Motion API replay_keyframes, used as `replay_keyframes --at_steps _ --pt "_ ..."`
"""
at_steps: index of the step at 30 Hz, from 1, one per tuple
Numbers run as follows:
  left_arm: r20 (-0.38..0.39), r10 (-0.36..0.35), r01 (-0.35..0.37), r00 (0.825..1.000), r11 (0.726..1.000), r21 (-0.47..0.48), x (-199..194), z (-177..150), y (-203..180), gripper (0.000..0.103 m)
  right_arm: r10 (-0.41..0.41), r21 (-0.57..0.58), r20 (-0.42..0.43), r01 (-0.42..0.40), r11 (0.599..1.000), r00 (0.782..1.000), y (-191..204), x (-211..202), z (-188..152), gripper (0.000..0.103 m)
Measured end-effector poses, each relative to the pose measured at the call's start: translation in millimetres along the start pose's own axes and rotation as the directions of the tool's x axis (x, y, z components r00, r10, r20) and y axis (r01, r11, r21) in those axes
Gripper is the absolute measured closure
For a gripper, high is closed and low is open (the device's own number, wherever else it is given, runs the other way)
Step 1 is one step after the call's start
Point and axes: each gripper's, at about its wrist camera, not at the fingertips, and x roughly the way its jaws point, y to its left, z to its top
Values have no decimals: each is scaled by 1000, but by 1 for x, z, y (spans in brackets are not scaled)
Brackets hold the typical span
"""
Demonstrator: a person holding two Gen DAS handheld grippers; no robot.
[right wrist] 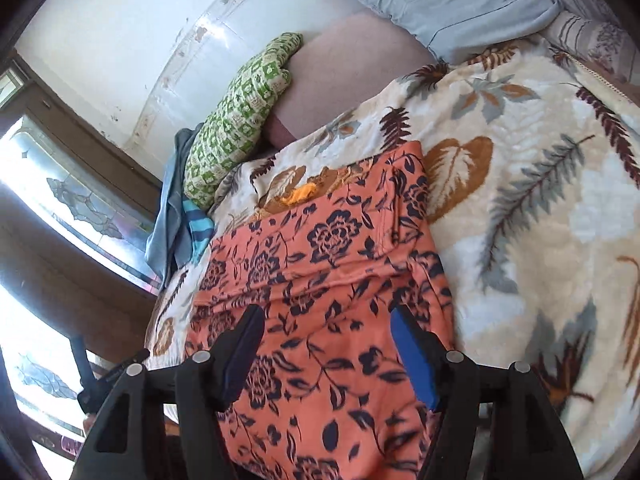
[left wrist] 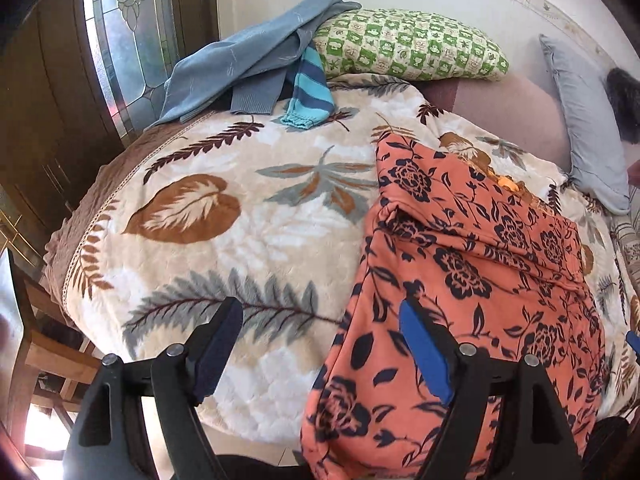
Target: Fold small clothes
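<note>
My left claw (left wrist: 320, 344) is hanging wide open and gripping nothing, and my right claw (right wrist: 326, 350) is gaping just as empty. The orange flowered garment (right wrist: 320, 280) is lying folded beneath both, spreading ahead of them over the leaf-print blanket (left wrist: 224, 208). Farther ahead a green checked pillow (left wrist: 408, 46) and blue clothes (left wrist: 248, 60) are resting. I am seeing no readable writing anywhere.

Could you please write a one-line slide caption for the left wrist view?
Open left gripper above an orange flowered garment on a leaf-print blanket.
</note>
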Motion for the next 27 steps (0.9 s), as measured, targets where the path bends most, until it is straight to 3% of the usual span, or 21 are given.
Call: replay_keyframes --at_steps 6,12,17,20,23,27 --pt "-72 11 -6 997 997 71 0 -46 10 22 -65 45 -139 72 996 988 -24 -25 -48 33" --pt "-148 -25 43 989 992 121 3 -78 14 22 -115 75 -242 137 988 963 -38 -37 -81 33" --pt "-209 -90 105 974 993 62 3 -93 28 22 -138 74 -351 174 982 926 -42 -17 -115 33" --pt "-218 -125 139 968 989 54 0 -99 28 22 -129 82 -383 173 982 914 -41 -6 -124 33" --pt "-222 -111 129 969 989 70 2 -101 24 22 -141 66 -384 180 982 912 -36 -2 -123 33" --pt "-266 -183 201 946 979 39 13 -100 16 22 -147 47 -392 179 983 908 -32 2 -125 33"
